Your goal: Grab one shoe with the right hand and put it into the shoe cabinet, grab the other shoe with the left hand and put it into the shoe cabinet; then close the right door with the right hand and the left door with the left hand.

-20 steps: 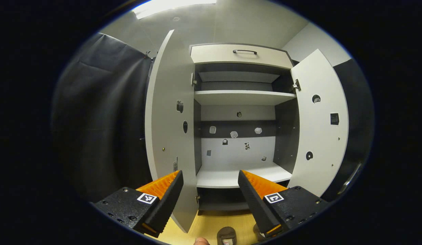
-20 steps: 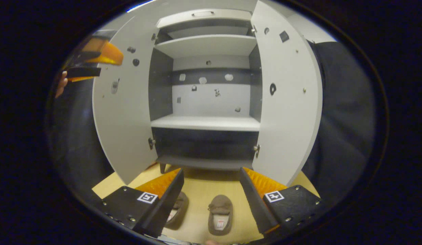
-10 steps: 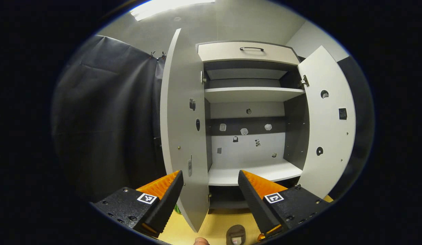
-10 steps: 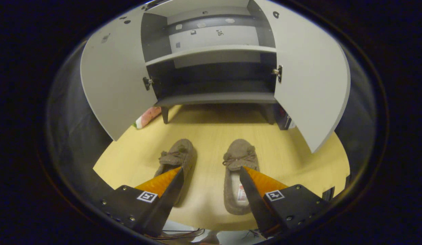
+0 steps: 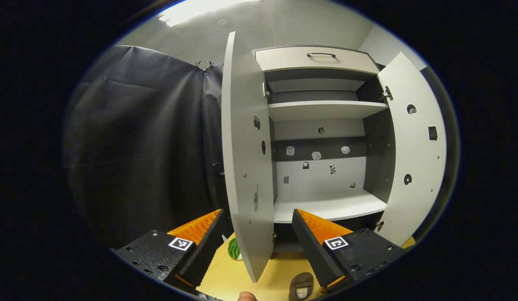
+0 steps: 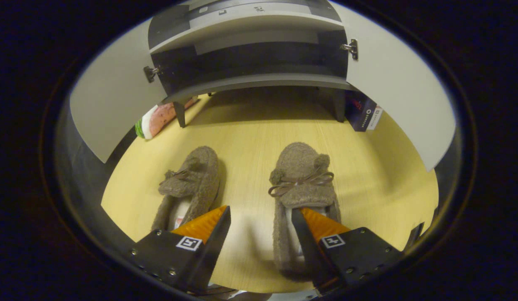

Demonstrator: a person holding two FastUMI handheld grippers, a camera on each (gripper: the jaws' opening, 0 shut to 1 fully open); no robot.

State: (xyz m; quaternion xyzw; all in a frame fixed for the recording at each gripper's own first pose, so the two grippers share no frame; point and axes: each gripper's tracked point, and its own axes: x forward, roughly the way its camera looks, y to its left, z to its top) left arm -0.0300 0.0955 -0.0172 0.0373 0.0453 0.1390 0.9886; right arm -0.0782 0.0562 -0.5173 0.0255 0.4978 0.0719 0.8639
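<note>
Right tongs poised over the right-hand slipper

The fuzzy brown moccasin slipper with a bow lies on the pale wooden floor, heel under the wide-open right tongs, long axis running toe-first toward the open grey shoe cabinet. Its twin slipper lies beside it, angled slightly. The left tongs, also wide and empty, hang higher, facing the shelves.
</note>
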